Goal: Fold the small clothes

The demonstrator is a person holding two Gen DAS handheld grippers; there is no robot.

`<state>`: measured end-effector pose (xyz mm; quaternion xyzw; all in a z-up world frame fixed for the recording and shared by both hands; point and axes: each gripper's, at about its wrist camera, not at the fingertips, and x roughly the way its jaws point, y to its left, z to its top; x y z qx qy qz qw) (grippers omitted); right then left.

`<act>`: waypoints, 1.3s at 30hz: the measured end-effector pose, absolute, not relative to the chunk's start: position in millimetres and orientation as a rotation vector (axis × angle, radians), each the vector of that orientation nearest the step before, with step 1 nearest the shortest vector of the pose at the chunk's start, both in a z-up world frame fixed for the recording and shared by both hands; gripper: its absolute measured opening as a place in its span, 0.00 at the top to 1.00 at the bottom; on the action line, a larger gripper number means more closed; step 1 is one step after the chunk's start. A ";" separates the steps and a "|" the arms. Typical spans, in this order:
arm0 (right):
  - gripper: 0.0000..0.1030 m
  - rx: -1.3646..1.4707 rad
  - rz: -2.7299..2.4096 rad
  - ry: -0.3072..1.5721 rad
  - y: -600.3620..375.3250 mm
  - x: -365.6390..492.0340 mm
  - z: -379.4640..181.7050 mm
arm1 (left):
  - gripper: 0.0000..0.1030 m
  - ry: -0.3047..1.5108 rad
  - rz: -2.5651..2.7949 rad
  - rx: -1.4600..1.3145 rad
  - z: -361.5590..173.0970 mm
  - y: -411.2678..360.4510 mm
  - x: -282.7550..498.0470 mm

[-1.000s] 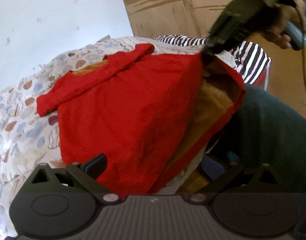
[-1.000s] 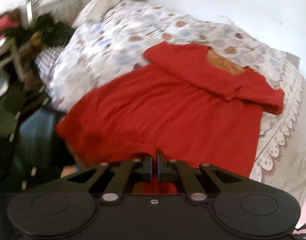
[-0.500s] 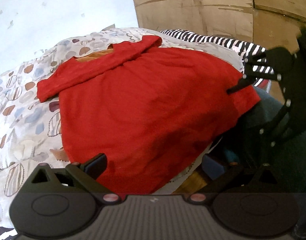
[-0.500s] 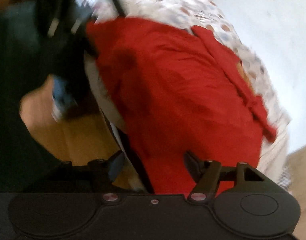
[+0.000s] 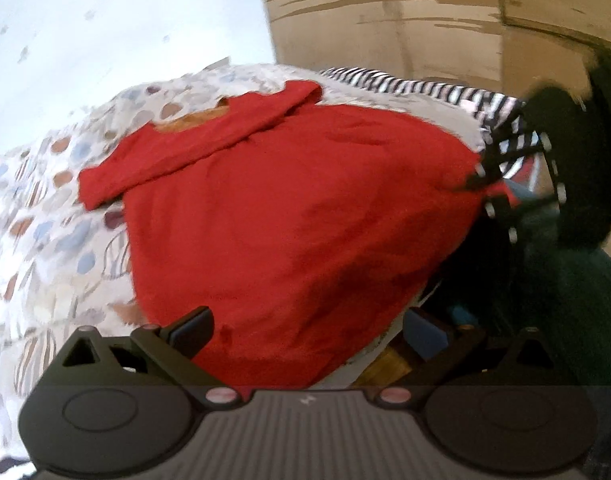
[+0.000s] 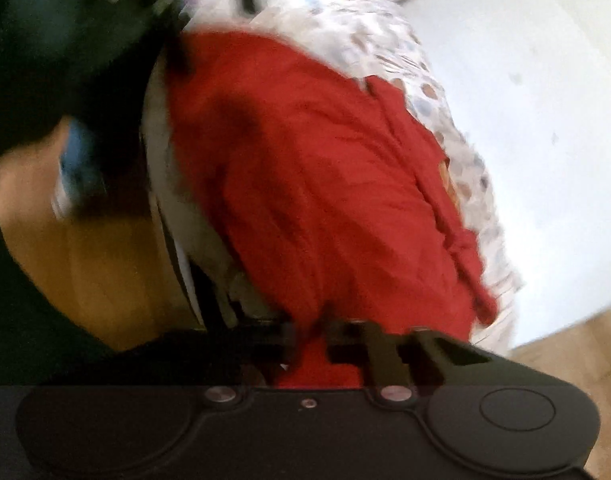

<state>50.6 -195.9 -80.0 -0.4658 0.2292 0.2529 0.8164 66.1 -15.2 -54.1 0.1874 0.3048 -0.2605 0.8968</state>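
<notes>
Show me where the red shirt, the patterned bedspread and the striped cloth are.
red shirt (image 5: 297,216), left wrist view, middle of its body.
patterned bedspread (image 5: 45,240), left wrist view, bare part left of the shirt.
striped cloth (image 5: 417,88), left wrist view, strip behind the shirt.

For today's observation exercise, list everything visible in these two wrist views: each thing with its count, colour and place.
red shirt: one, red with orange lining at the neck, spread flat on the bed.
bed cover: one, white with brown and blue spots, under the shirt.
striped cloth: one, black and white, behind the shirt.
wall: white, behind the bed.
floor: brown, beside the bed.
left gripper: one, black, open over the shirt's near hem.
right gripper: one, black, shut on the shirt's corner.
</notes>
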 end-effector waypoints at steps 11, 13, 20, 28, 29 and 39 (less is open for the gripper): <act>0.94 -0.264 0.646 0.707 -225.1 154.4 26.2 | 0.01 0.626 -0.512 0.546 -77.4 -64.3 81.2; 0.94 -0.240 0.647 0.711 -226.4 162.9 30.8 | 0.05 0.654 -0.472 0.517 -80.5 -65.2 96.6; 0.94 -0.192 0.653 0.724 -232.6 169.0 31.5 | 0.24 0.700 -0.380 0.503 -82.5 -43.6 114.2; 0.94 -0.156 0.653 0.750 -236.6 180.8 21.1 | 0.66 0.672 -0.360 0.613 -95.7 -39.6 94.4; 0.94 -0.164 0.653 0.752 -236.3 180.3 19.5 | 0.77 0.666 -0.363 0.607 -92.6 -37.3 93.1; 0.93 -0.235 0.657 0.751 -239.8 143.6 5.4 | 0.91 0.472 -0.293 0.552 -32.3 0.5 70.6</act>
